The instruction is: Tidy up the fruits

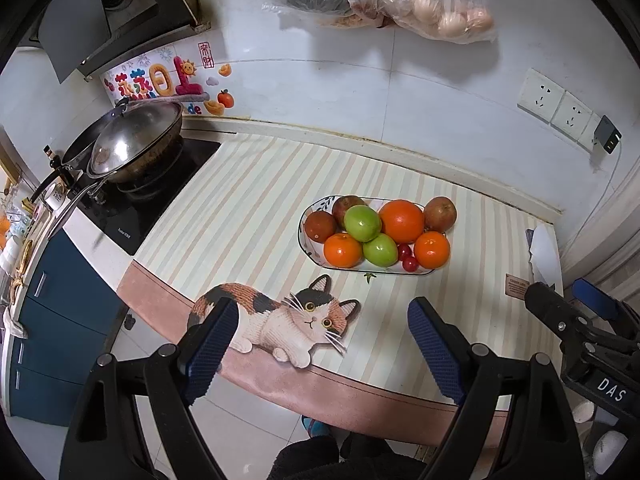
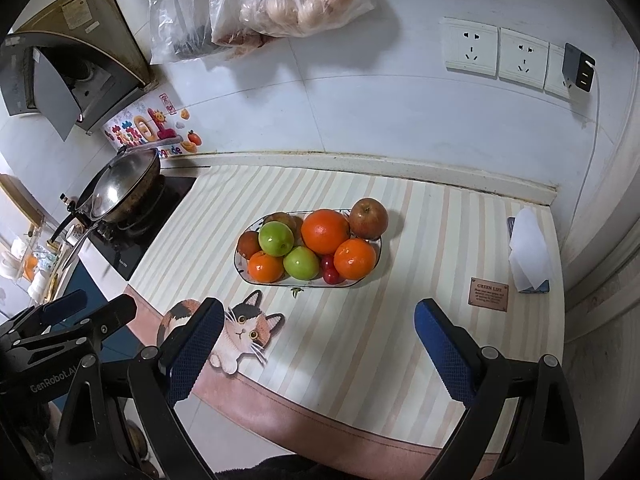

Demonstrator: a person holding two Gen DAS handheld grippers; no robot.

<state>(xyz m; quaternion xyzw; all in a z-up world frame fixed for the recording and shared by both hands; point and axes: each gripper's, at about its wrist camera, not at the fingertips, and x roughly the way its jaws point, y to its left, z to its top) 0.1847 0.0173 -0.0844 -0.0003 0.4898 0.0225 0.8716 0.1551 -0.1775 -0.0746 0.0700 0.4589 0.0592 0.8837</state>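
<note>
A white oval fruit plate [image 1: 310,256] [image 2: 240,270] sits on the striped counter mat. It holds a big orange [image 1: 401,221] [image 2: 325,231], two smaller oranges [image 1: 343,250] [image 2: 354,259], two green apples [image 1: 362,223] [image 2: 276,238], brownish-red apples [image 1: 440,214] [image 2: 368,218] and small red cherry tomatoes [image 1: 410,264] [image 2: 330,276]. My left gripper [image 1: 320,316] is open and empty, held above the mat's near edge, short of the plate. My right gripper [image 2: 320,320] is also open and empty, at about the same distance. Each gripper shows at the other view's edge.
A lidded wok [image 1: 132,144] [image 2: 120,184] sits on the stove at the left. Bags of eggs [image 1: 440,4] [image 2: 304,0] hang on the back wall. A white tissue pack [image 2: 530,252] lies at the counter's right end. Wall sockets [image 2: 496,52] are at the right.
</note>
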